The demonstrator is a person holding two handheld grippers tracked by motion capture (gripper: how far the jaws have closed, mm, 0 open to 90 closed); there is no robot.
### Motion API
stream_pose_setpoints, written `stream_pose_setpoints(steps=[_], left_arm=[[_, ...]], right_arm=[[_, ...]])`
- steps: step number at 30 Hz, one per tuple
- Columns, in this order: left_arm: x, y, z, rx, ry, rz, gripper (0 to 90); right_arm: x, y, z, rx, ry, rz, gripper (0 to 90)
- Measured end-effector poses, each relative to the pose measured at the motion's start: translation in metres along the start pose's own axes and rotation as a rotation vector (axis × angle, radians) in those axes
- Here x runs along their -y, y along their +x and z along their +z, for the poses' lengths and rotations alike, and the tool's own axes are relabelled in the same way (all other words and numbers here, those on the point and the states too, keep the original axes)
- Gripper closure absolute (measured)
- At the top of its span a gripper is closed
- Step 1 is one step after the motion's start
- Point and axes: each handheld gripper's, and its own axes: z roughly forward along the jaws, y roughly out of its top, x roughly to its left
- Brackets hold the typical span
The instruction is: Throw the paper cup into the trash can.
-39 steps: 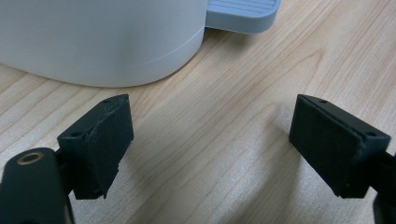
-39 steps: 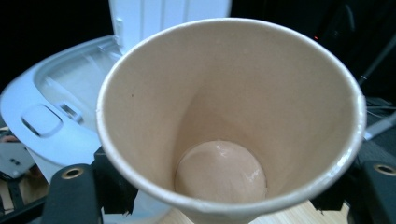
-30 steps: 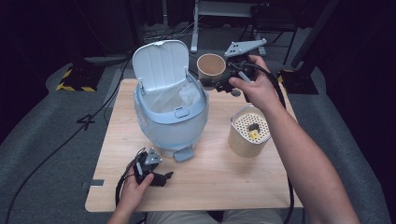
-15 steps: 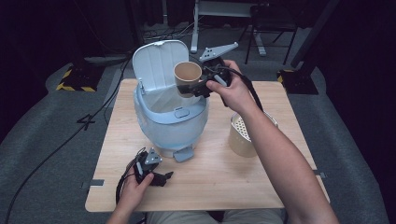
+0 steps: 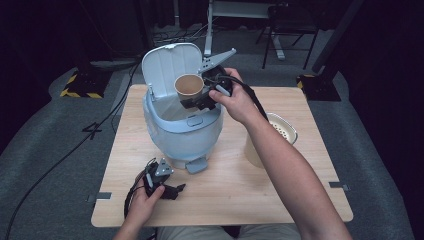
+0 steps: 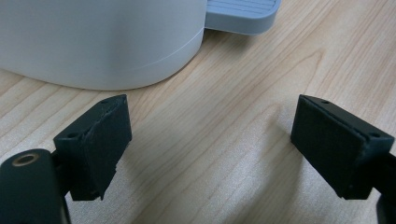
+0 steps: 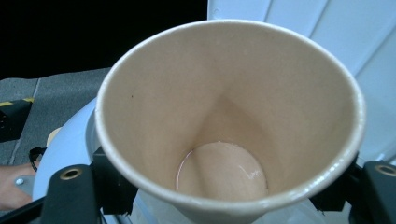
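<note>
The right gripper (image 5: pixel 197 97) holds a paper cup (image 5: pixel 189 86) over the open bin (image 5: pixel 182 127), just in front of the raised lid (image 5: pixel 167 65); its jaws have just been opening a little, yet in the right gripper view the pads (image 7: pixel 109 179) press the cup (image 7: pixel 229 121) from both sides, and its wall shows a dent between them; so it is gripped, though loosely by my reading. The left gripper (image 5: pixel 165 187) rests on the table (image 5: pixel 280 200) near the bin's pedal (image 5: pixel 196 165), its jaws wide apart with nothing between them (image 6: pixel 210 154).

The risks, as I judge them: the cup is tilted and seems to sit toward the bin's front rim, so a release here could let it glance off the rim and roll onto the table; a slackening grip might drop it early; a knock against the lid could swing it shut; some sheen at the cup's bottom may be liquid, which would spill.
</note>
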Motion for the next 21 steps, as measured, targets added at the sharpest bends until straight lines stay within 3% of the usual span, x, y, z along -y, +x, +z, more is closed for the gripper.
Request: stream_pose_setpoints(steps=[2, 3, 4, 13, 21], left_arm=[[0.0, 0.0, 0.0, 0.0, -0.001, -0.001, 12.9], [0.0, 0.0, 0.0, 0.0, -0.001, -0.001, 12.9], [0.0, 0.0, 0.0, 0.0, 0.0, -0.001, 12.9], [0.0, 0.0, 0.0, -0.002, -0.001, 0.003, 12.8], [0.0, 0.0, 0.0, -0.005, -0.003, 0.002, 12.8]], right_arm=[[0.002, 0.003, 0.004, 0.004, -0.001, -0.019, 16.5], [0.003, 0.005, 0.007, 0.009, 0.009, -0.055, 13.8], [0.003, 0.007, 0.008, 0.015, 0.023, -0.082, 16.6], [0.001, 0.011, 0.004, 0.034, 0.011, -0.08, 15.5], [0.006, 0.015, -0.025, 0.033, -0.044, -0.074, 15.8]])
